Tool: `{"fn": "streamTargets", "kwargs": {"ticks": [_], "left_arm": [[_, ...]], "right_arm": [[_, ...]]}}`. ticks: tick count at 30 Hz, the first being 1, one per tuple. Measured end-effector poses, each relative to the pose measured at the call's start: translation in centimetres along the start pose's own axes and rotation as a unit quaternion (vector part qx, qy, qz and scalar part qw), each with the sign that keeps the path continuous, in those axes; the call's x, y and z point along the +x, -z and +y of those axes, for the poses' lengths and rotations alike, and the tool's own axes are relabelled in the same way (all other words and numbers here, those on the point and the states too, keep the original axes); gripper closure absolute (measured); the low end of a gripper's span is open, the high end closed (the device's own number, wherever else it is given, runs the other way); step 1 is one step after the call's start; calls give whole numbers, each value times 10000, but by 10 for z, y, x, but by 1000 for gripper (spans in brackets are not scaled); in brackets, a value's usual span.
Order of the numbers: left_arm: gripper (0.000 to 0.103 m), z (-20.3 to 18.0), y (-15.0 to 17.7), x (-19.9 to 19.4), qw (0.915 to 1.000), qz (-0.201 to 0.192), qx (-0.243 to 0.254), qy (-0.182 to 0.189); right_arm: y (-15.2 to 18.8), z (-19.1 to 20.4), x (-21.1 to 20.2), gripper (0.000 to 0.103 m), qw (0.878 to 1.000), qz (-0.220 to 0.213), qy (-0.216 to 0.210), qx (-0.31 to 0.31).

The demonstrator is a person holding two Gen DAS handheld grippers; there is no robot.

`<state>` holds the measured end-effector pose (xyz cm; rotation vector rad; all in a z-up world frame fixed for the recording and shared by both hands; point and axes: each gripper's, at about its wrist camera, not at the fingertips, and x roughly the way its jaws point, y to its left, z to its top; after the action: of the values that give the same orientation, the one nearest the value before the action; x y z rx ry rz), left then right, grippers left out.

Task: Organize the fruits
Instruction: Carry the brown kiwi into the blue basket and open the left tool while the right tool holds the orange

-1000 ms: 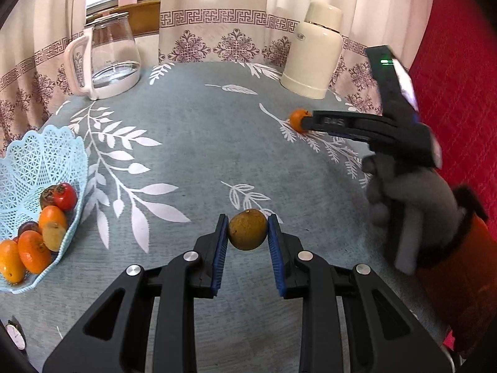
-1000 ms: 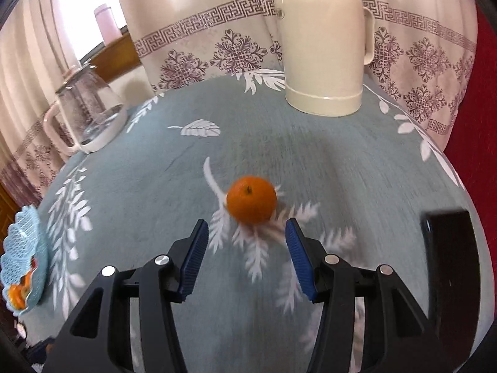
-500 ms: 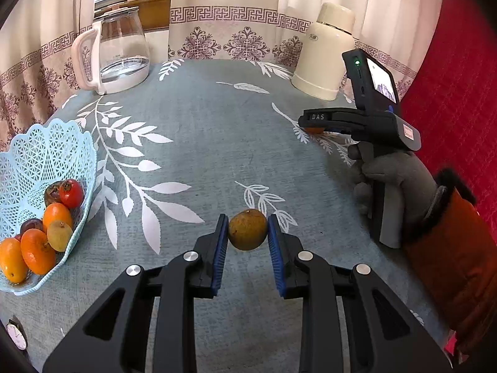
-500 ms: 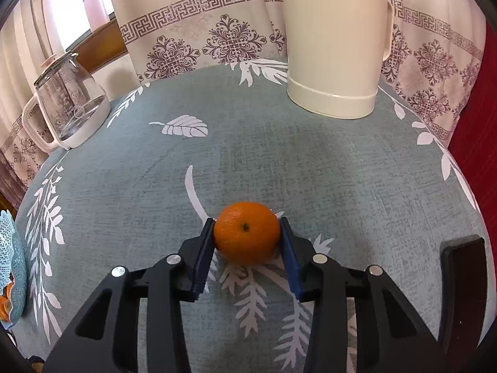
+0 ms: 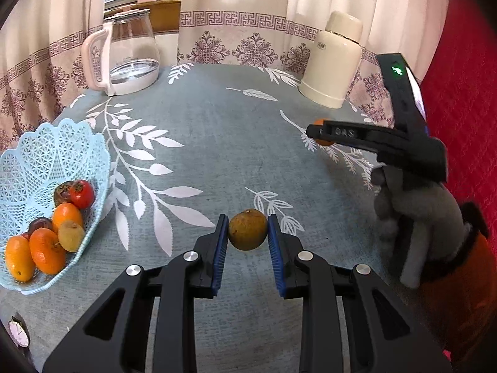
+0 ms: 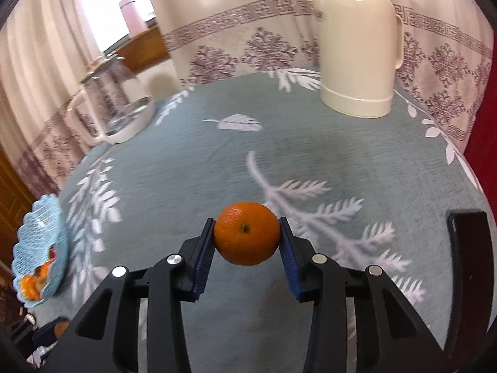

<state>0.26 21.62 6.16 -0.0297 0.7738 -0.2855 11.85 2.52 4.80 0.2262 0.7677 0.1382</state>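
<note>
Far left of the cream flask, a pale blue lattice basket (image 5: 46, 158) with a scalloped rim sat on the desk (image 5: 217, 143), holding smooth oranges (image 5: 46, 250), a red tomato-like fruit (image 5: 82, 193) and a small yellowish one (image 5: 70, 235). Behind it, still left of the flask, a clear glass kettle (image 5: 130, 52) with a pale handle stood at the desk's far edge. The cloth was grey-blue, woven, printed with white leaf sprays. Nearer, left of the flask, the left hand-held gripper (image 5: 247, 233) pinched a round, dull brown-yellow fruit (image 5: 247, 229) between its ribbed blue pads, above the cloth. The cream flask (image 5: 334, 62) itself was smooth and rounded, upright at the back. Just in front of it and to its right, the right hand-held gripper (image 6: 247, 239) clamped a dimpled tangerine (image 6: 247, 237) at its sides, off the cloth. A grey-gloved hand (image 5: 416, 205) with an orange sleeve gripped its handle. Nothing lay between either fruit and the basket.
</note>
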Motion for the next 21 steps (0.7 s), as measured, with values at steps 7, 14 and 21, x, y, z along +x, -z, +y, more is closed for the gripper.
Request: {"fn": "streamTargets", "kwargs": {"ticks": [7, 14, 21], "left_arm": [[77, 29, -6, -22, 9988, -268, -299, -267], [77, 80, -9, -46, 9934, -511, -745, -713], [77, 133, -9, -68, 9831, -728, -1143, -1234]], "right_arm": [[20, 29, -15, 63, 9991, 70, -382, -160], [33, 49, -26, 63, 9977, 108, -630, -245], [39, 66, -32, 63, 9964, 127, -761, -342]]}}
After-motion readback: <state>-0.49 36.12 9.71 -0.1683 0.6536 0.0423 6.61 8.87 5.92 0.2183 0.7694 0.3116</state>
